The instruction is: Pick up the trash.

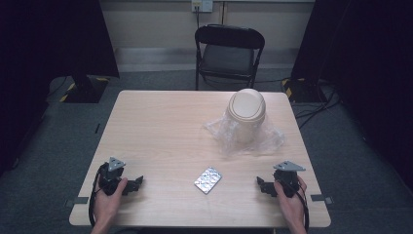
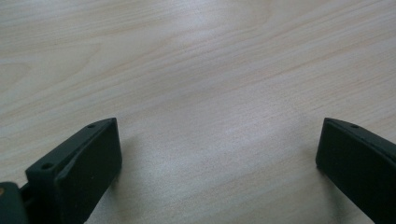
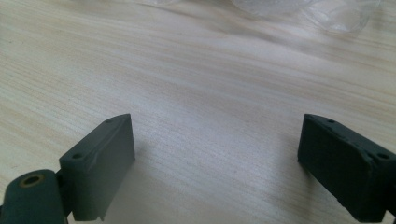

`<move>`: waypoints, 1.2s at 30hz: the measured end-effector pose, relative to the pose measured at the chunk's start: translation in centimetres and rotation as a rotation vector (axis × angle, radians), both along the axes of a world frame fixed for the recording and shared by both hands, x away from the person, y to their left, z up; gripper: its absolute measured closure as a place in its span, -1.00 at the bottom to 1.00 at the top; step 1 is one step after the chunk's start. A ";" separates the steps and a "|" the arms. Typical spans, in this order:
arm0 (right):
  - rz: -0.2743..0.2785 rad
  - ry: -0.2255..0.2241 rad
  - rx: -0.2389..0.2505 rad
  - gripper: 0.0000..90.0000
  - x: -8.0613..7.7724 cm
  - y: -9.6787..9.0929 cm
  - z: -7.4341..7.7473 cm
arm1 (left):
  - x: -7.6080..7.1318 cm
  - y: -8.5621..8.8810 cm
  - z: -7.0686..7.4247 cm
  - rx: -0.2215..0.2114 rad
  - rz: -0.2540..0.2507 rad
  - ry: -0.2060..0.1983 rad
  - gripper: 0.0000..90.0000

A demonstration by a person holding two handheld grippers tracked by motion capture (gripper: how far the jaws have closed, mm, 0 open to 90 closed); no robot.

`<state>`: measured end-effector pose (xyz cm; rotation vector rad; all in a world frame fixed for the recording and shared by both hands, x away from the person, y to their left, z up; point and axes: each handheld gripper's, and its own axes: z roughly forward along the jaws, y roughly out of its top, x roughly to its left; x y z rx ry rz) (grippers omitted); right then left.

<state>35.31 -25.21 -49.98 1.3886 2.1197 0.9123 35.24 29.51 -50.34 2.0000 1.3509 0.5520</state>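
High view: both tongs (image 1: pixel 138 182) (image 1: pixel 260 183) gape wide beside a silvery blister pack (image 1: pixel 208 180).

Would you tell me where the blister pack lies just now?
In the high view the blister pack lies flat near the table's front edge, between the two grippers, with the small bin beyond it.

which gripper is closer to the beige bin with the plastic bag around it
Right. The right gripper sits at the table's near edge below the bin; the left gripper lies far across at the near left.
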 end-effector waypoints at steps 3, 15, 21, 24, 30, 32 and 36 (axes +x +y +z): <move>0.002 -0.001 0.001 -0.78 0.0 0.0 0.0 | 0.0 0.0 0.0 0.002 -0.001 0.001 -1.00; 0.035 -0.001 0.014 -0.57 0.0 0.3 0.4 | 0.1 0.0 0.0 0.001 -0.005 0.001 -1.00; 0.086 -0.032 0.026 -0.58 0.2 1.3 1.2 | 0.1 0.0 0.0 0.000 -0.004 0.001 -1.00; 0.108 -0.046 0.044 -0.58 0.9 1.9 1.9 | 0.1 0.0 0.0 0.001 -0.004 0.001 -1.00; 0.155 -0.065 0.086 -0.58 2.6 3.8 3.7 | 0.1 0.0 0.0 0.000 -0.004 0.001 -1.00; 0.171 -0.070 0.099 -0.58 3.1 4.3 4.2 | 0.1 0.0 0.0 0.000 -0.004 0.001 -1.00; 0.198 -0.084 0.105 -0.58 4.1 5.1 5.2 | 0.1 0.0 0.0 0.000 -0.004 0.001 -1.00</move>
